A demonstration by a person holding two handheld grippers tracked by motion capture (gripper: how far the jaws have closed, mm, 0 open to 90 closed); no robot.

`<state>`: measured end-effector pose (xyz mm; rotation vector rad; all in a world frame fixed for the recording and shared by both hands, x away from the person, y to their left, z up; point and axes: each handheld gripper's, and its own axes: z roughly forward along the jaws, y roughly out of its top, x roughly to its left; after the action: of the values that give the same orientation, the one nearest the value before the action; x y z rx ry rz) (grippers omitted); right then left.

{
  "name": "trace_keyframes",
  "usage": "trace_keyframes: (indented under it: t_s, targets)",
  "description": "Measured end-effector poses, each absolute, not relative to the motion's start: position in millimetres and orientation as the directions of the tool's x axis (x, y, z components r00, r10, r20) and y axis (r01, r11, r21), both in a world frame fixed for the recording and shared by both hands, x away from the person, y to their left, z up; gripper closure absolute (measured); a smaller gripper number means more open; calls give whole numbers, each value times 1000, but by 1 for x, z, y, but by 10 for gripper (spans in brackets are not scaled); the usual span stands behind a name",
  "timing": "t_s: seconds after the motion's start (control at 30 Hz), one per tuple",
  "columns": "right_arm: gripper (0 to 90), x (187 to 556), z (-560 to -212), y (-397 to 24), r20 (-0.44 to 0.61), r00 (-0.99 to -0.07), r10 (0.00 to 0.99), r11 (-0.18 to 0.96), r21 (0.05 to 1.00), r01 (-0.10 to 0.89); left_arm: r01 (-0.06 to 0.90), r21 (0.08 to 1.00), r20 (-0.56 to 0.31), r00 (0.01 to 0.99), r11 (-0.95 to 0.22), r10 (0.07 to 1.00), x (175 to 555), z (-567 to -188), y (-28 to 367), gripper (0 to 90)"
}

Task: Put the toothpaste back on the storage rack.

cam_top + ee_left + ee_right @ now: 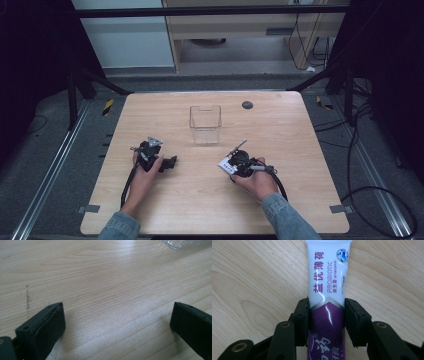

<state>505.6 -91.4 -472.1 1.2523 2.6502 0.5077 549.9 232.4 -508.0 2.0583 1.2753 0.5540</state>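
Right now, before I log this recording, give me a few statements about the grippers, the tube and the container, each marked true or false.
1. The right gripper is shut on the white and purple toothpaste tube. True.
2. The left gripper holds the tube. False: it is open over bare wood.
3. The clear plastic rectangular container lies tipped on its side. False: it stands upright.
4. The container sits beyond both grippers on the light wooden table. True.
5. The tube is inside the container. False: it is in the right gripper's fingers.

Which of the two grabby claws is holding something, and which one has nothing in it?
The right gripper is shut on the white-and-purple tube. The left gripper has its jaws wide apart over bare table, holding nothing.
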Motion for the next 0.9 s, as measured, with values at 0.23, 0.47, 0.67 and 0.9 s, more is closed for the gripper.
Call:
trace_keyframes:
  t_s: [0.23, 0.47, 0.67, 0.9]
  targets:
    - [674, 507, -469, -88, -30, -641, 767, 609, 344, 714, 626, 712, 17, 439, -319, 899, 550, -508, 232, 0]
    - [775, 506, -465, -91, -14, -639, 769, 599, 364, 713, 626, 711, 17, 439, -320, 898, 550, -508, 232, 0]
    - [790, 504, -463, -96, 7, -641, 767, 590, 384, 710, 626, 711, 18, 440, -321, 898, 550, -508, 232, 0]
    - [792, 500, -436, -110, 10, -626, 780, 551, 464, 694, 626, 712, 17, 439, -319, 898, 550, -508, 232, 0]
